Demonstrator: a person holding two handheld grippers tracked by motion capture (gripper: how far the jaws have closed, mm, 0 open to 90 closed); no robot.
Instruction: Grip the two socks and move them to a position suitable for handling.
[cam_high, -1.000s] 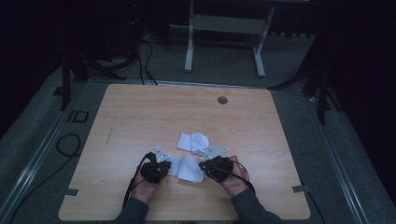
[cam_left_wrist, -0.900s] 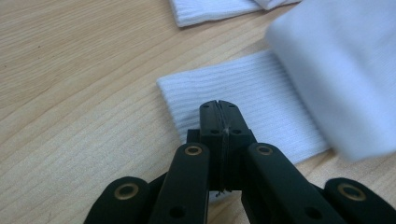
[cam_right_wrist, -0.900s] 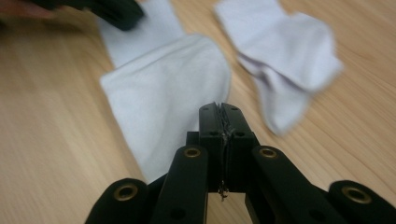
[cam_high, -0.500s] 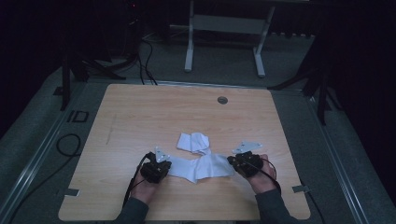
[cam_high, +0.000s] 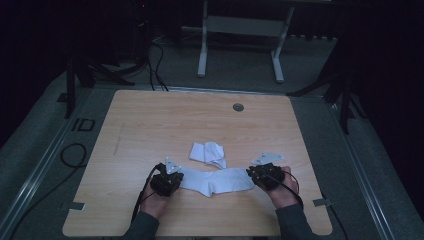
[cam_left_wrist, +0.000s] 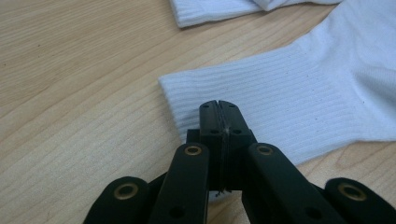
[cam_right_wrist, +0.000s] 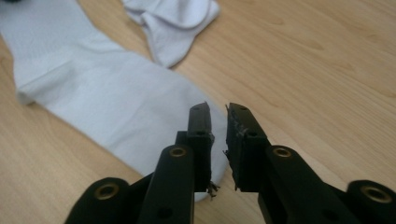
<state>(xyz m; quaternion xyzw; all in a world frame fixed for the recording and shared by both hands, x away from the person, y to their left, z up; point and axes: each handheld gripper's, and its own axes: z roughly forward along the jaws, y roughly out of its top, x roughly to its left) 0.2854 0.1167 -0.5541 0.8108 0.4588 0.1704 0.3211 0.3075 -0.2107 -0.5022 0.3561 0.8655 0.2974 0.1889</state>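
A white sock (cam_high: 215, 181) lies stretched flat across the near part of the wooden table (cam_high: 150, 120), between my two grippers. My left gripper (cam_high: 176, 179) is shut on the ribbed cuff end of the sock (cam_left_wrist: 289, 102), its jaws pressed together in the left gripper view (cam_left_wrist: 218, 105). My right gripper (cam_high: 252, 175) sits at the toe end. Its jaws (cam_right_wrist: 217, 109) have just been opening and stand slightly apart above the sock's edge (cam_right_wrist: 107, 102), pressing on nothing. A second white sock (cam_high: 207, 151), folded and crumpled, lies just behind.
A round grommet (cam_high: 238, 107) is set into the table near its far edge. Beyond the table a grey metal stand (cam_high: 240, 25) stands on the dark floor. Cables (cam_high: 75, 155) lie on the floor at the left. A hand and sleeve hold each gripper at the near edge.
My right gripper moved to the right with the sock's toe end, drawing the bunched sock out flat, and its jaws then parted. The left gripper stayed put, still closed.
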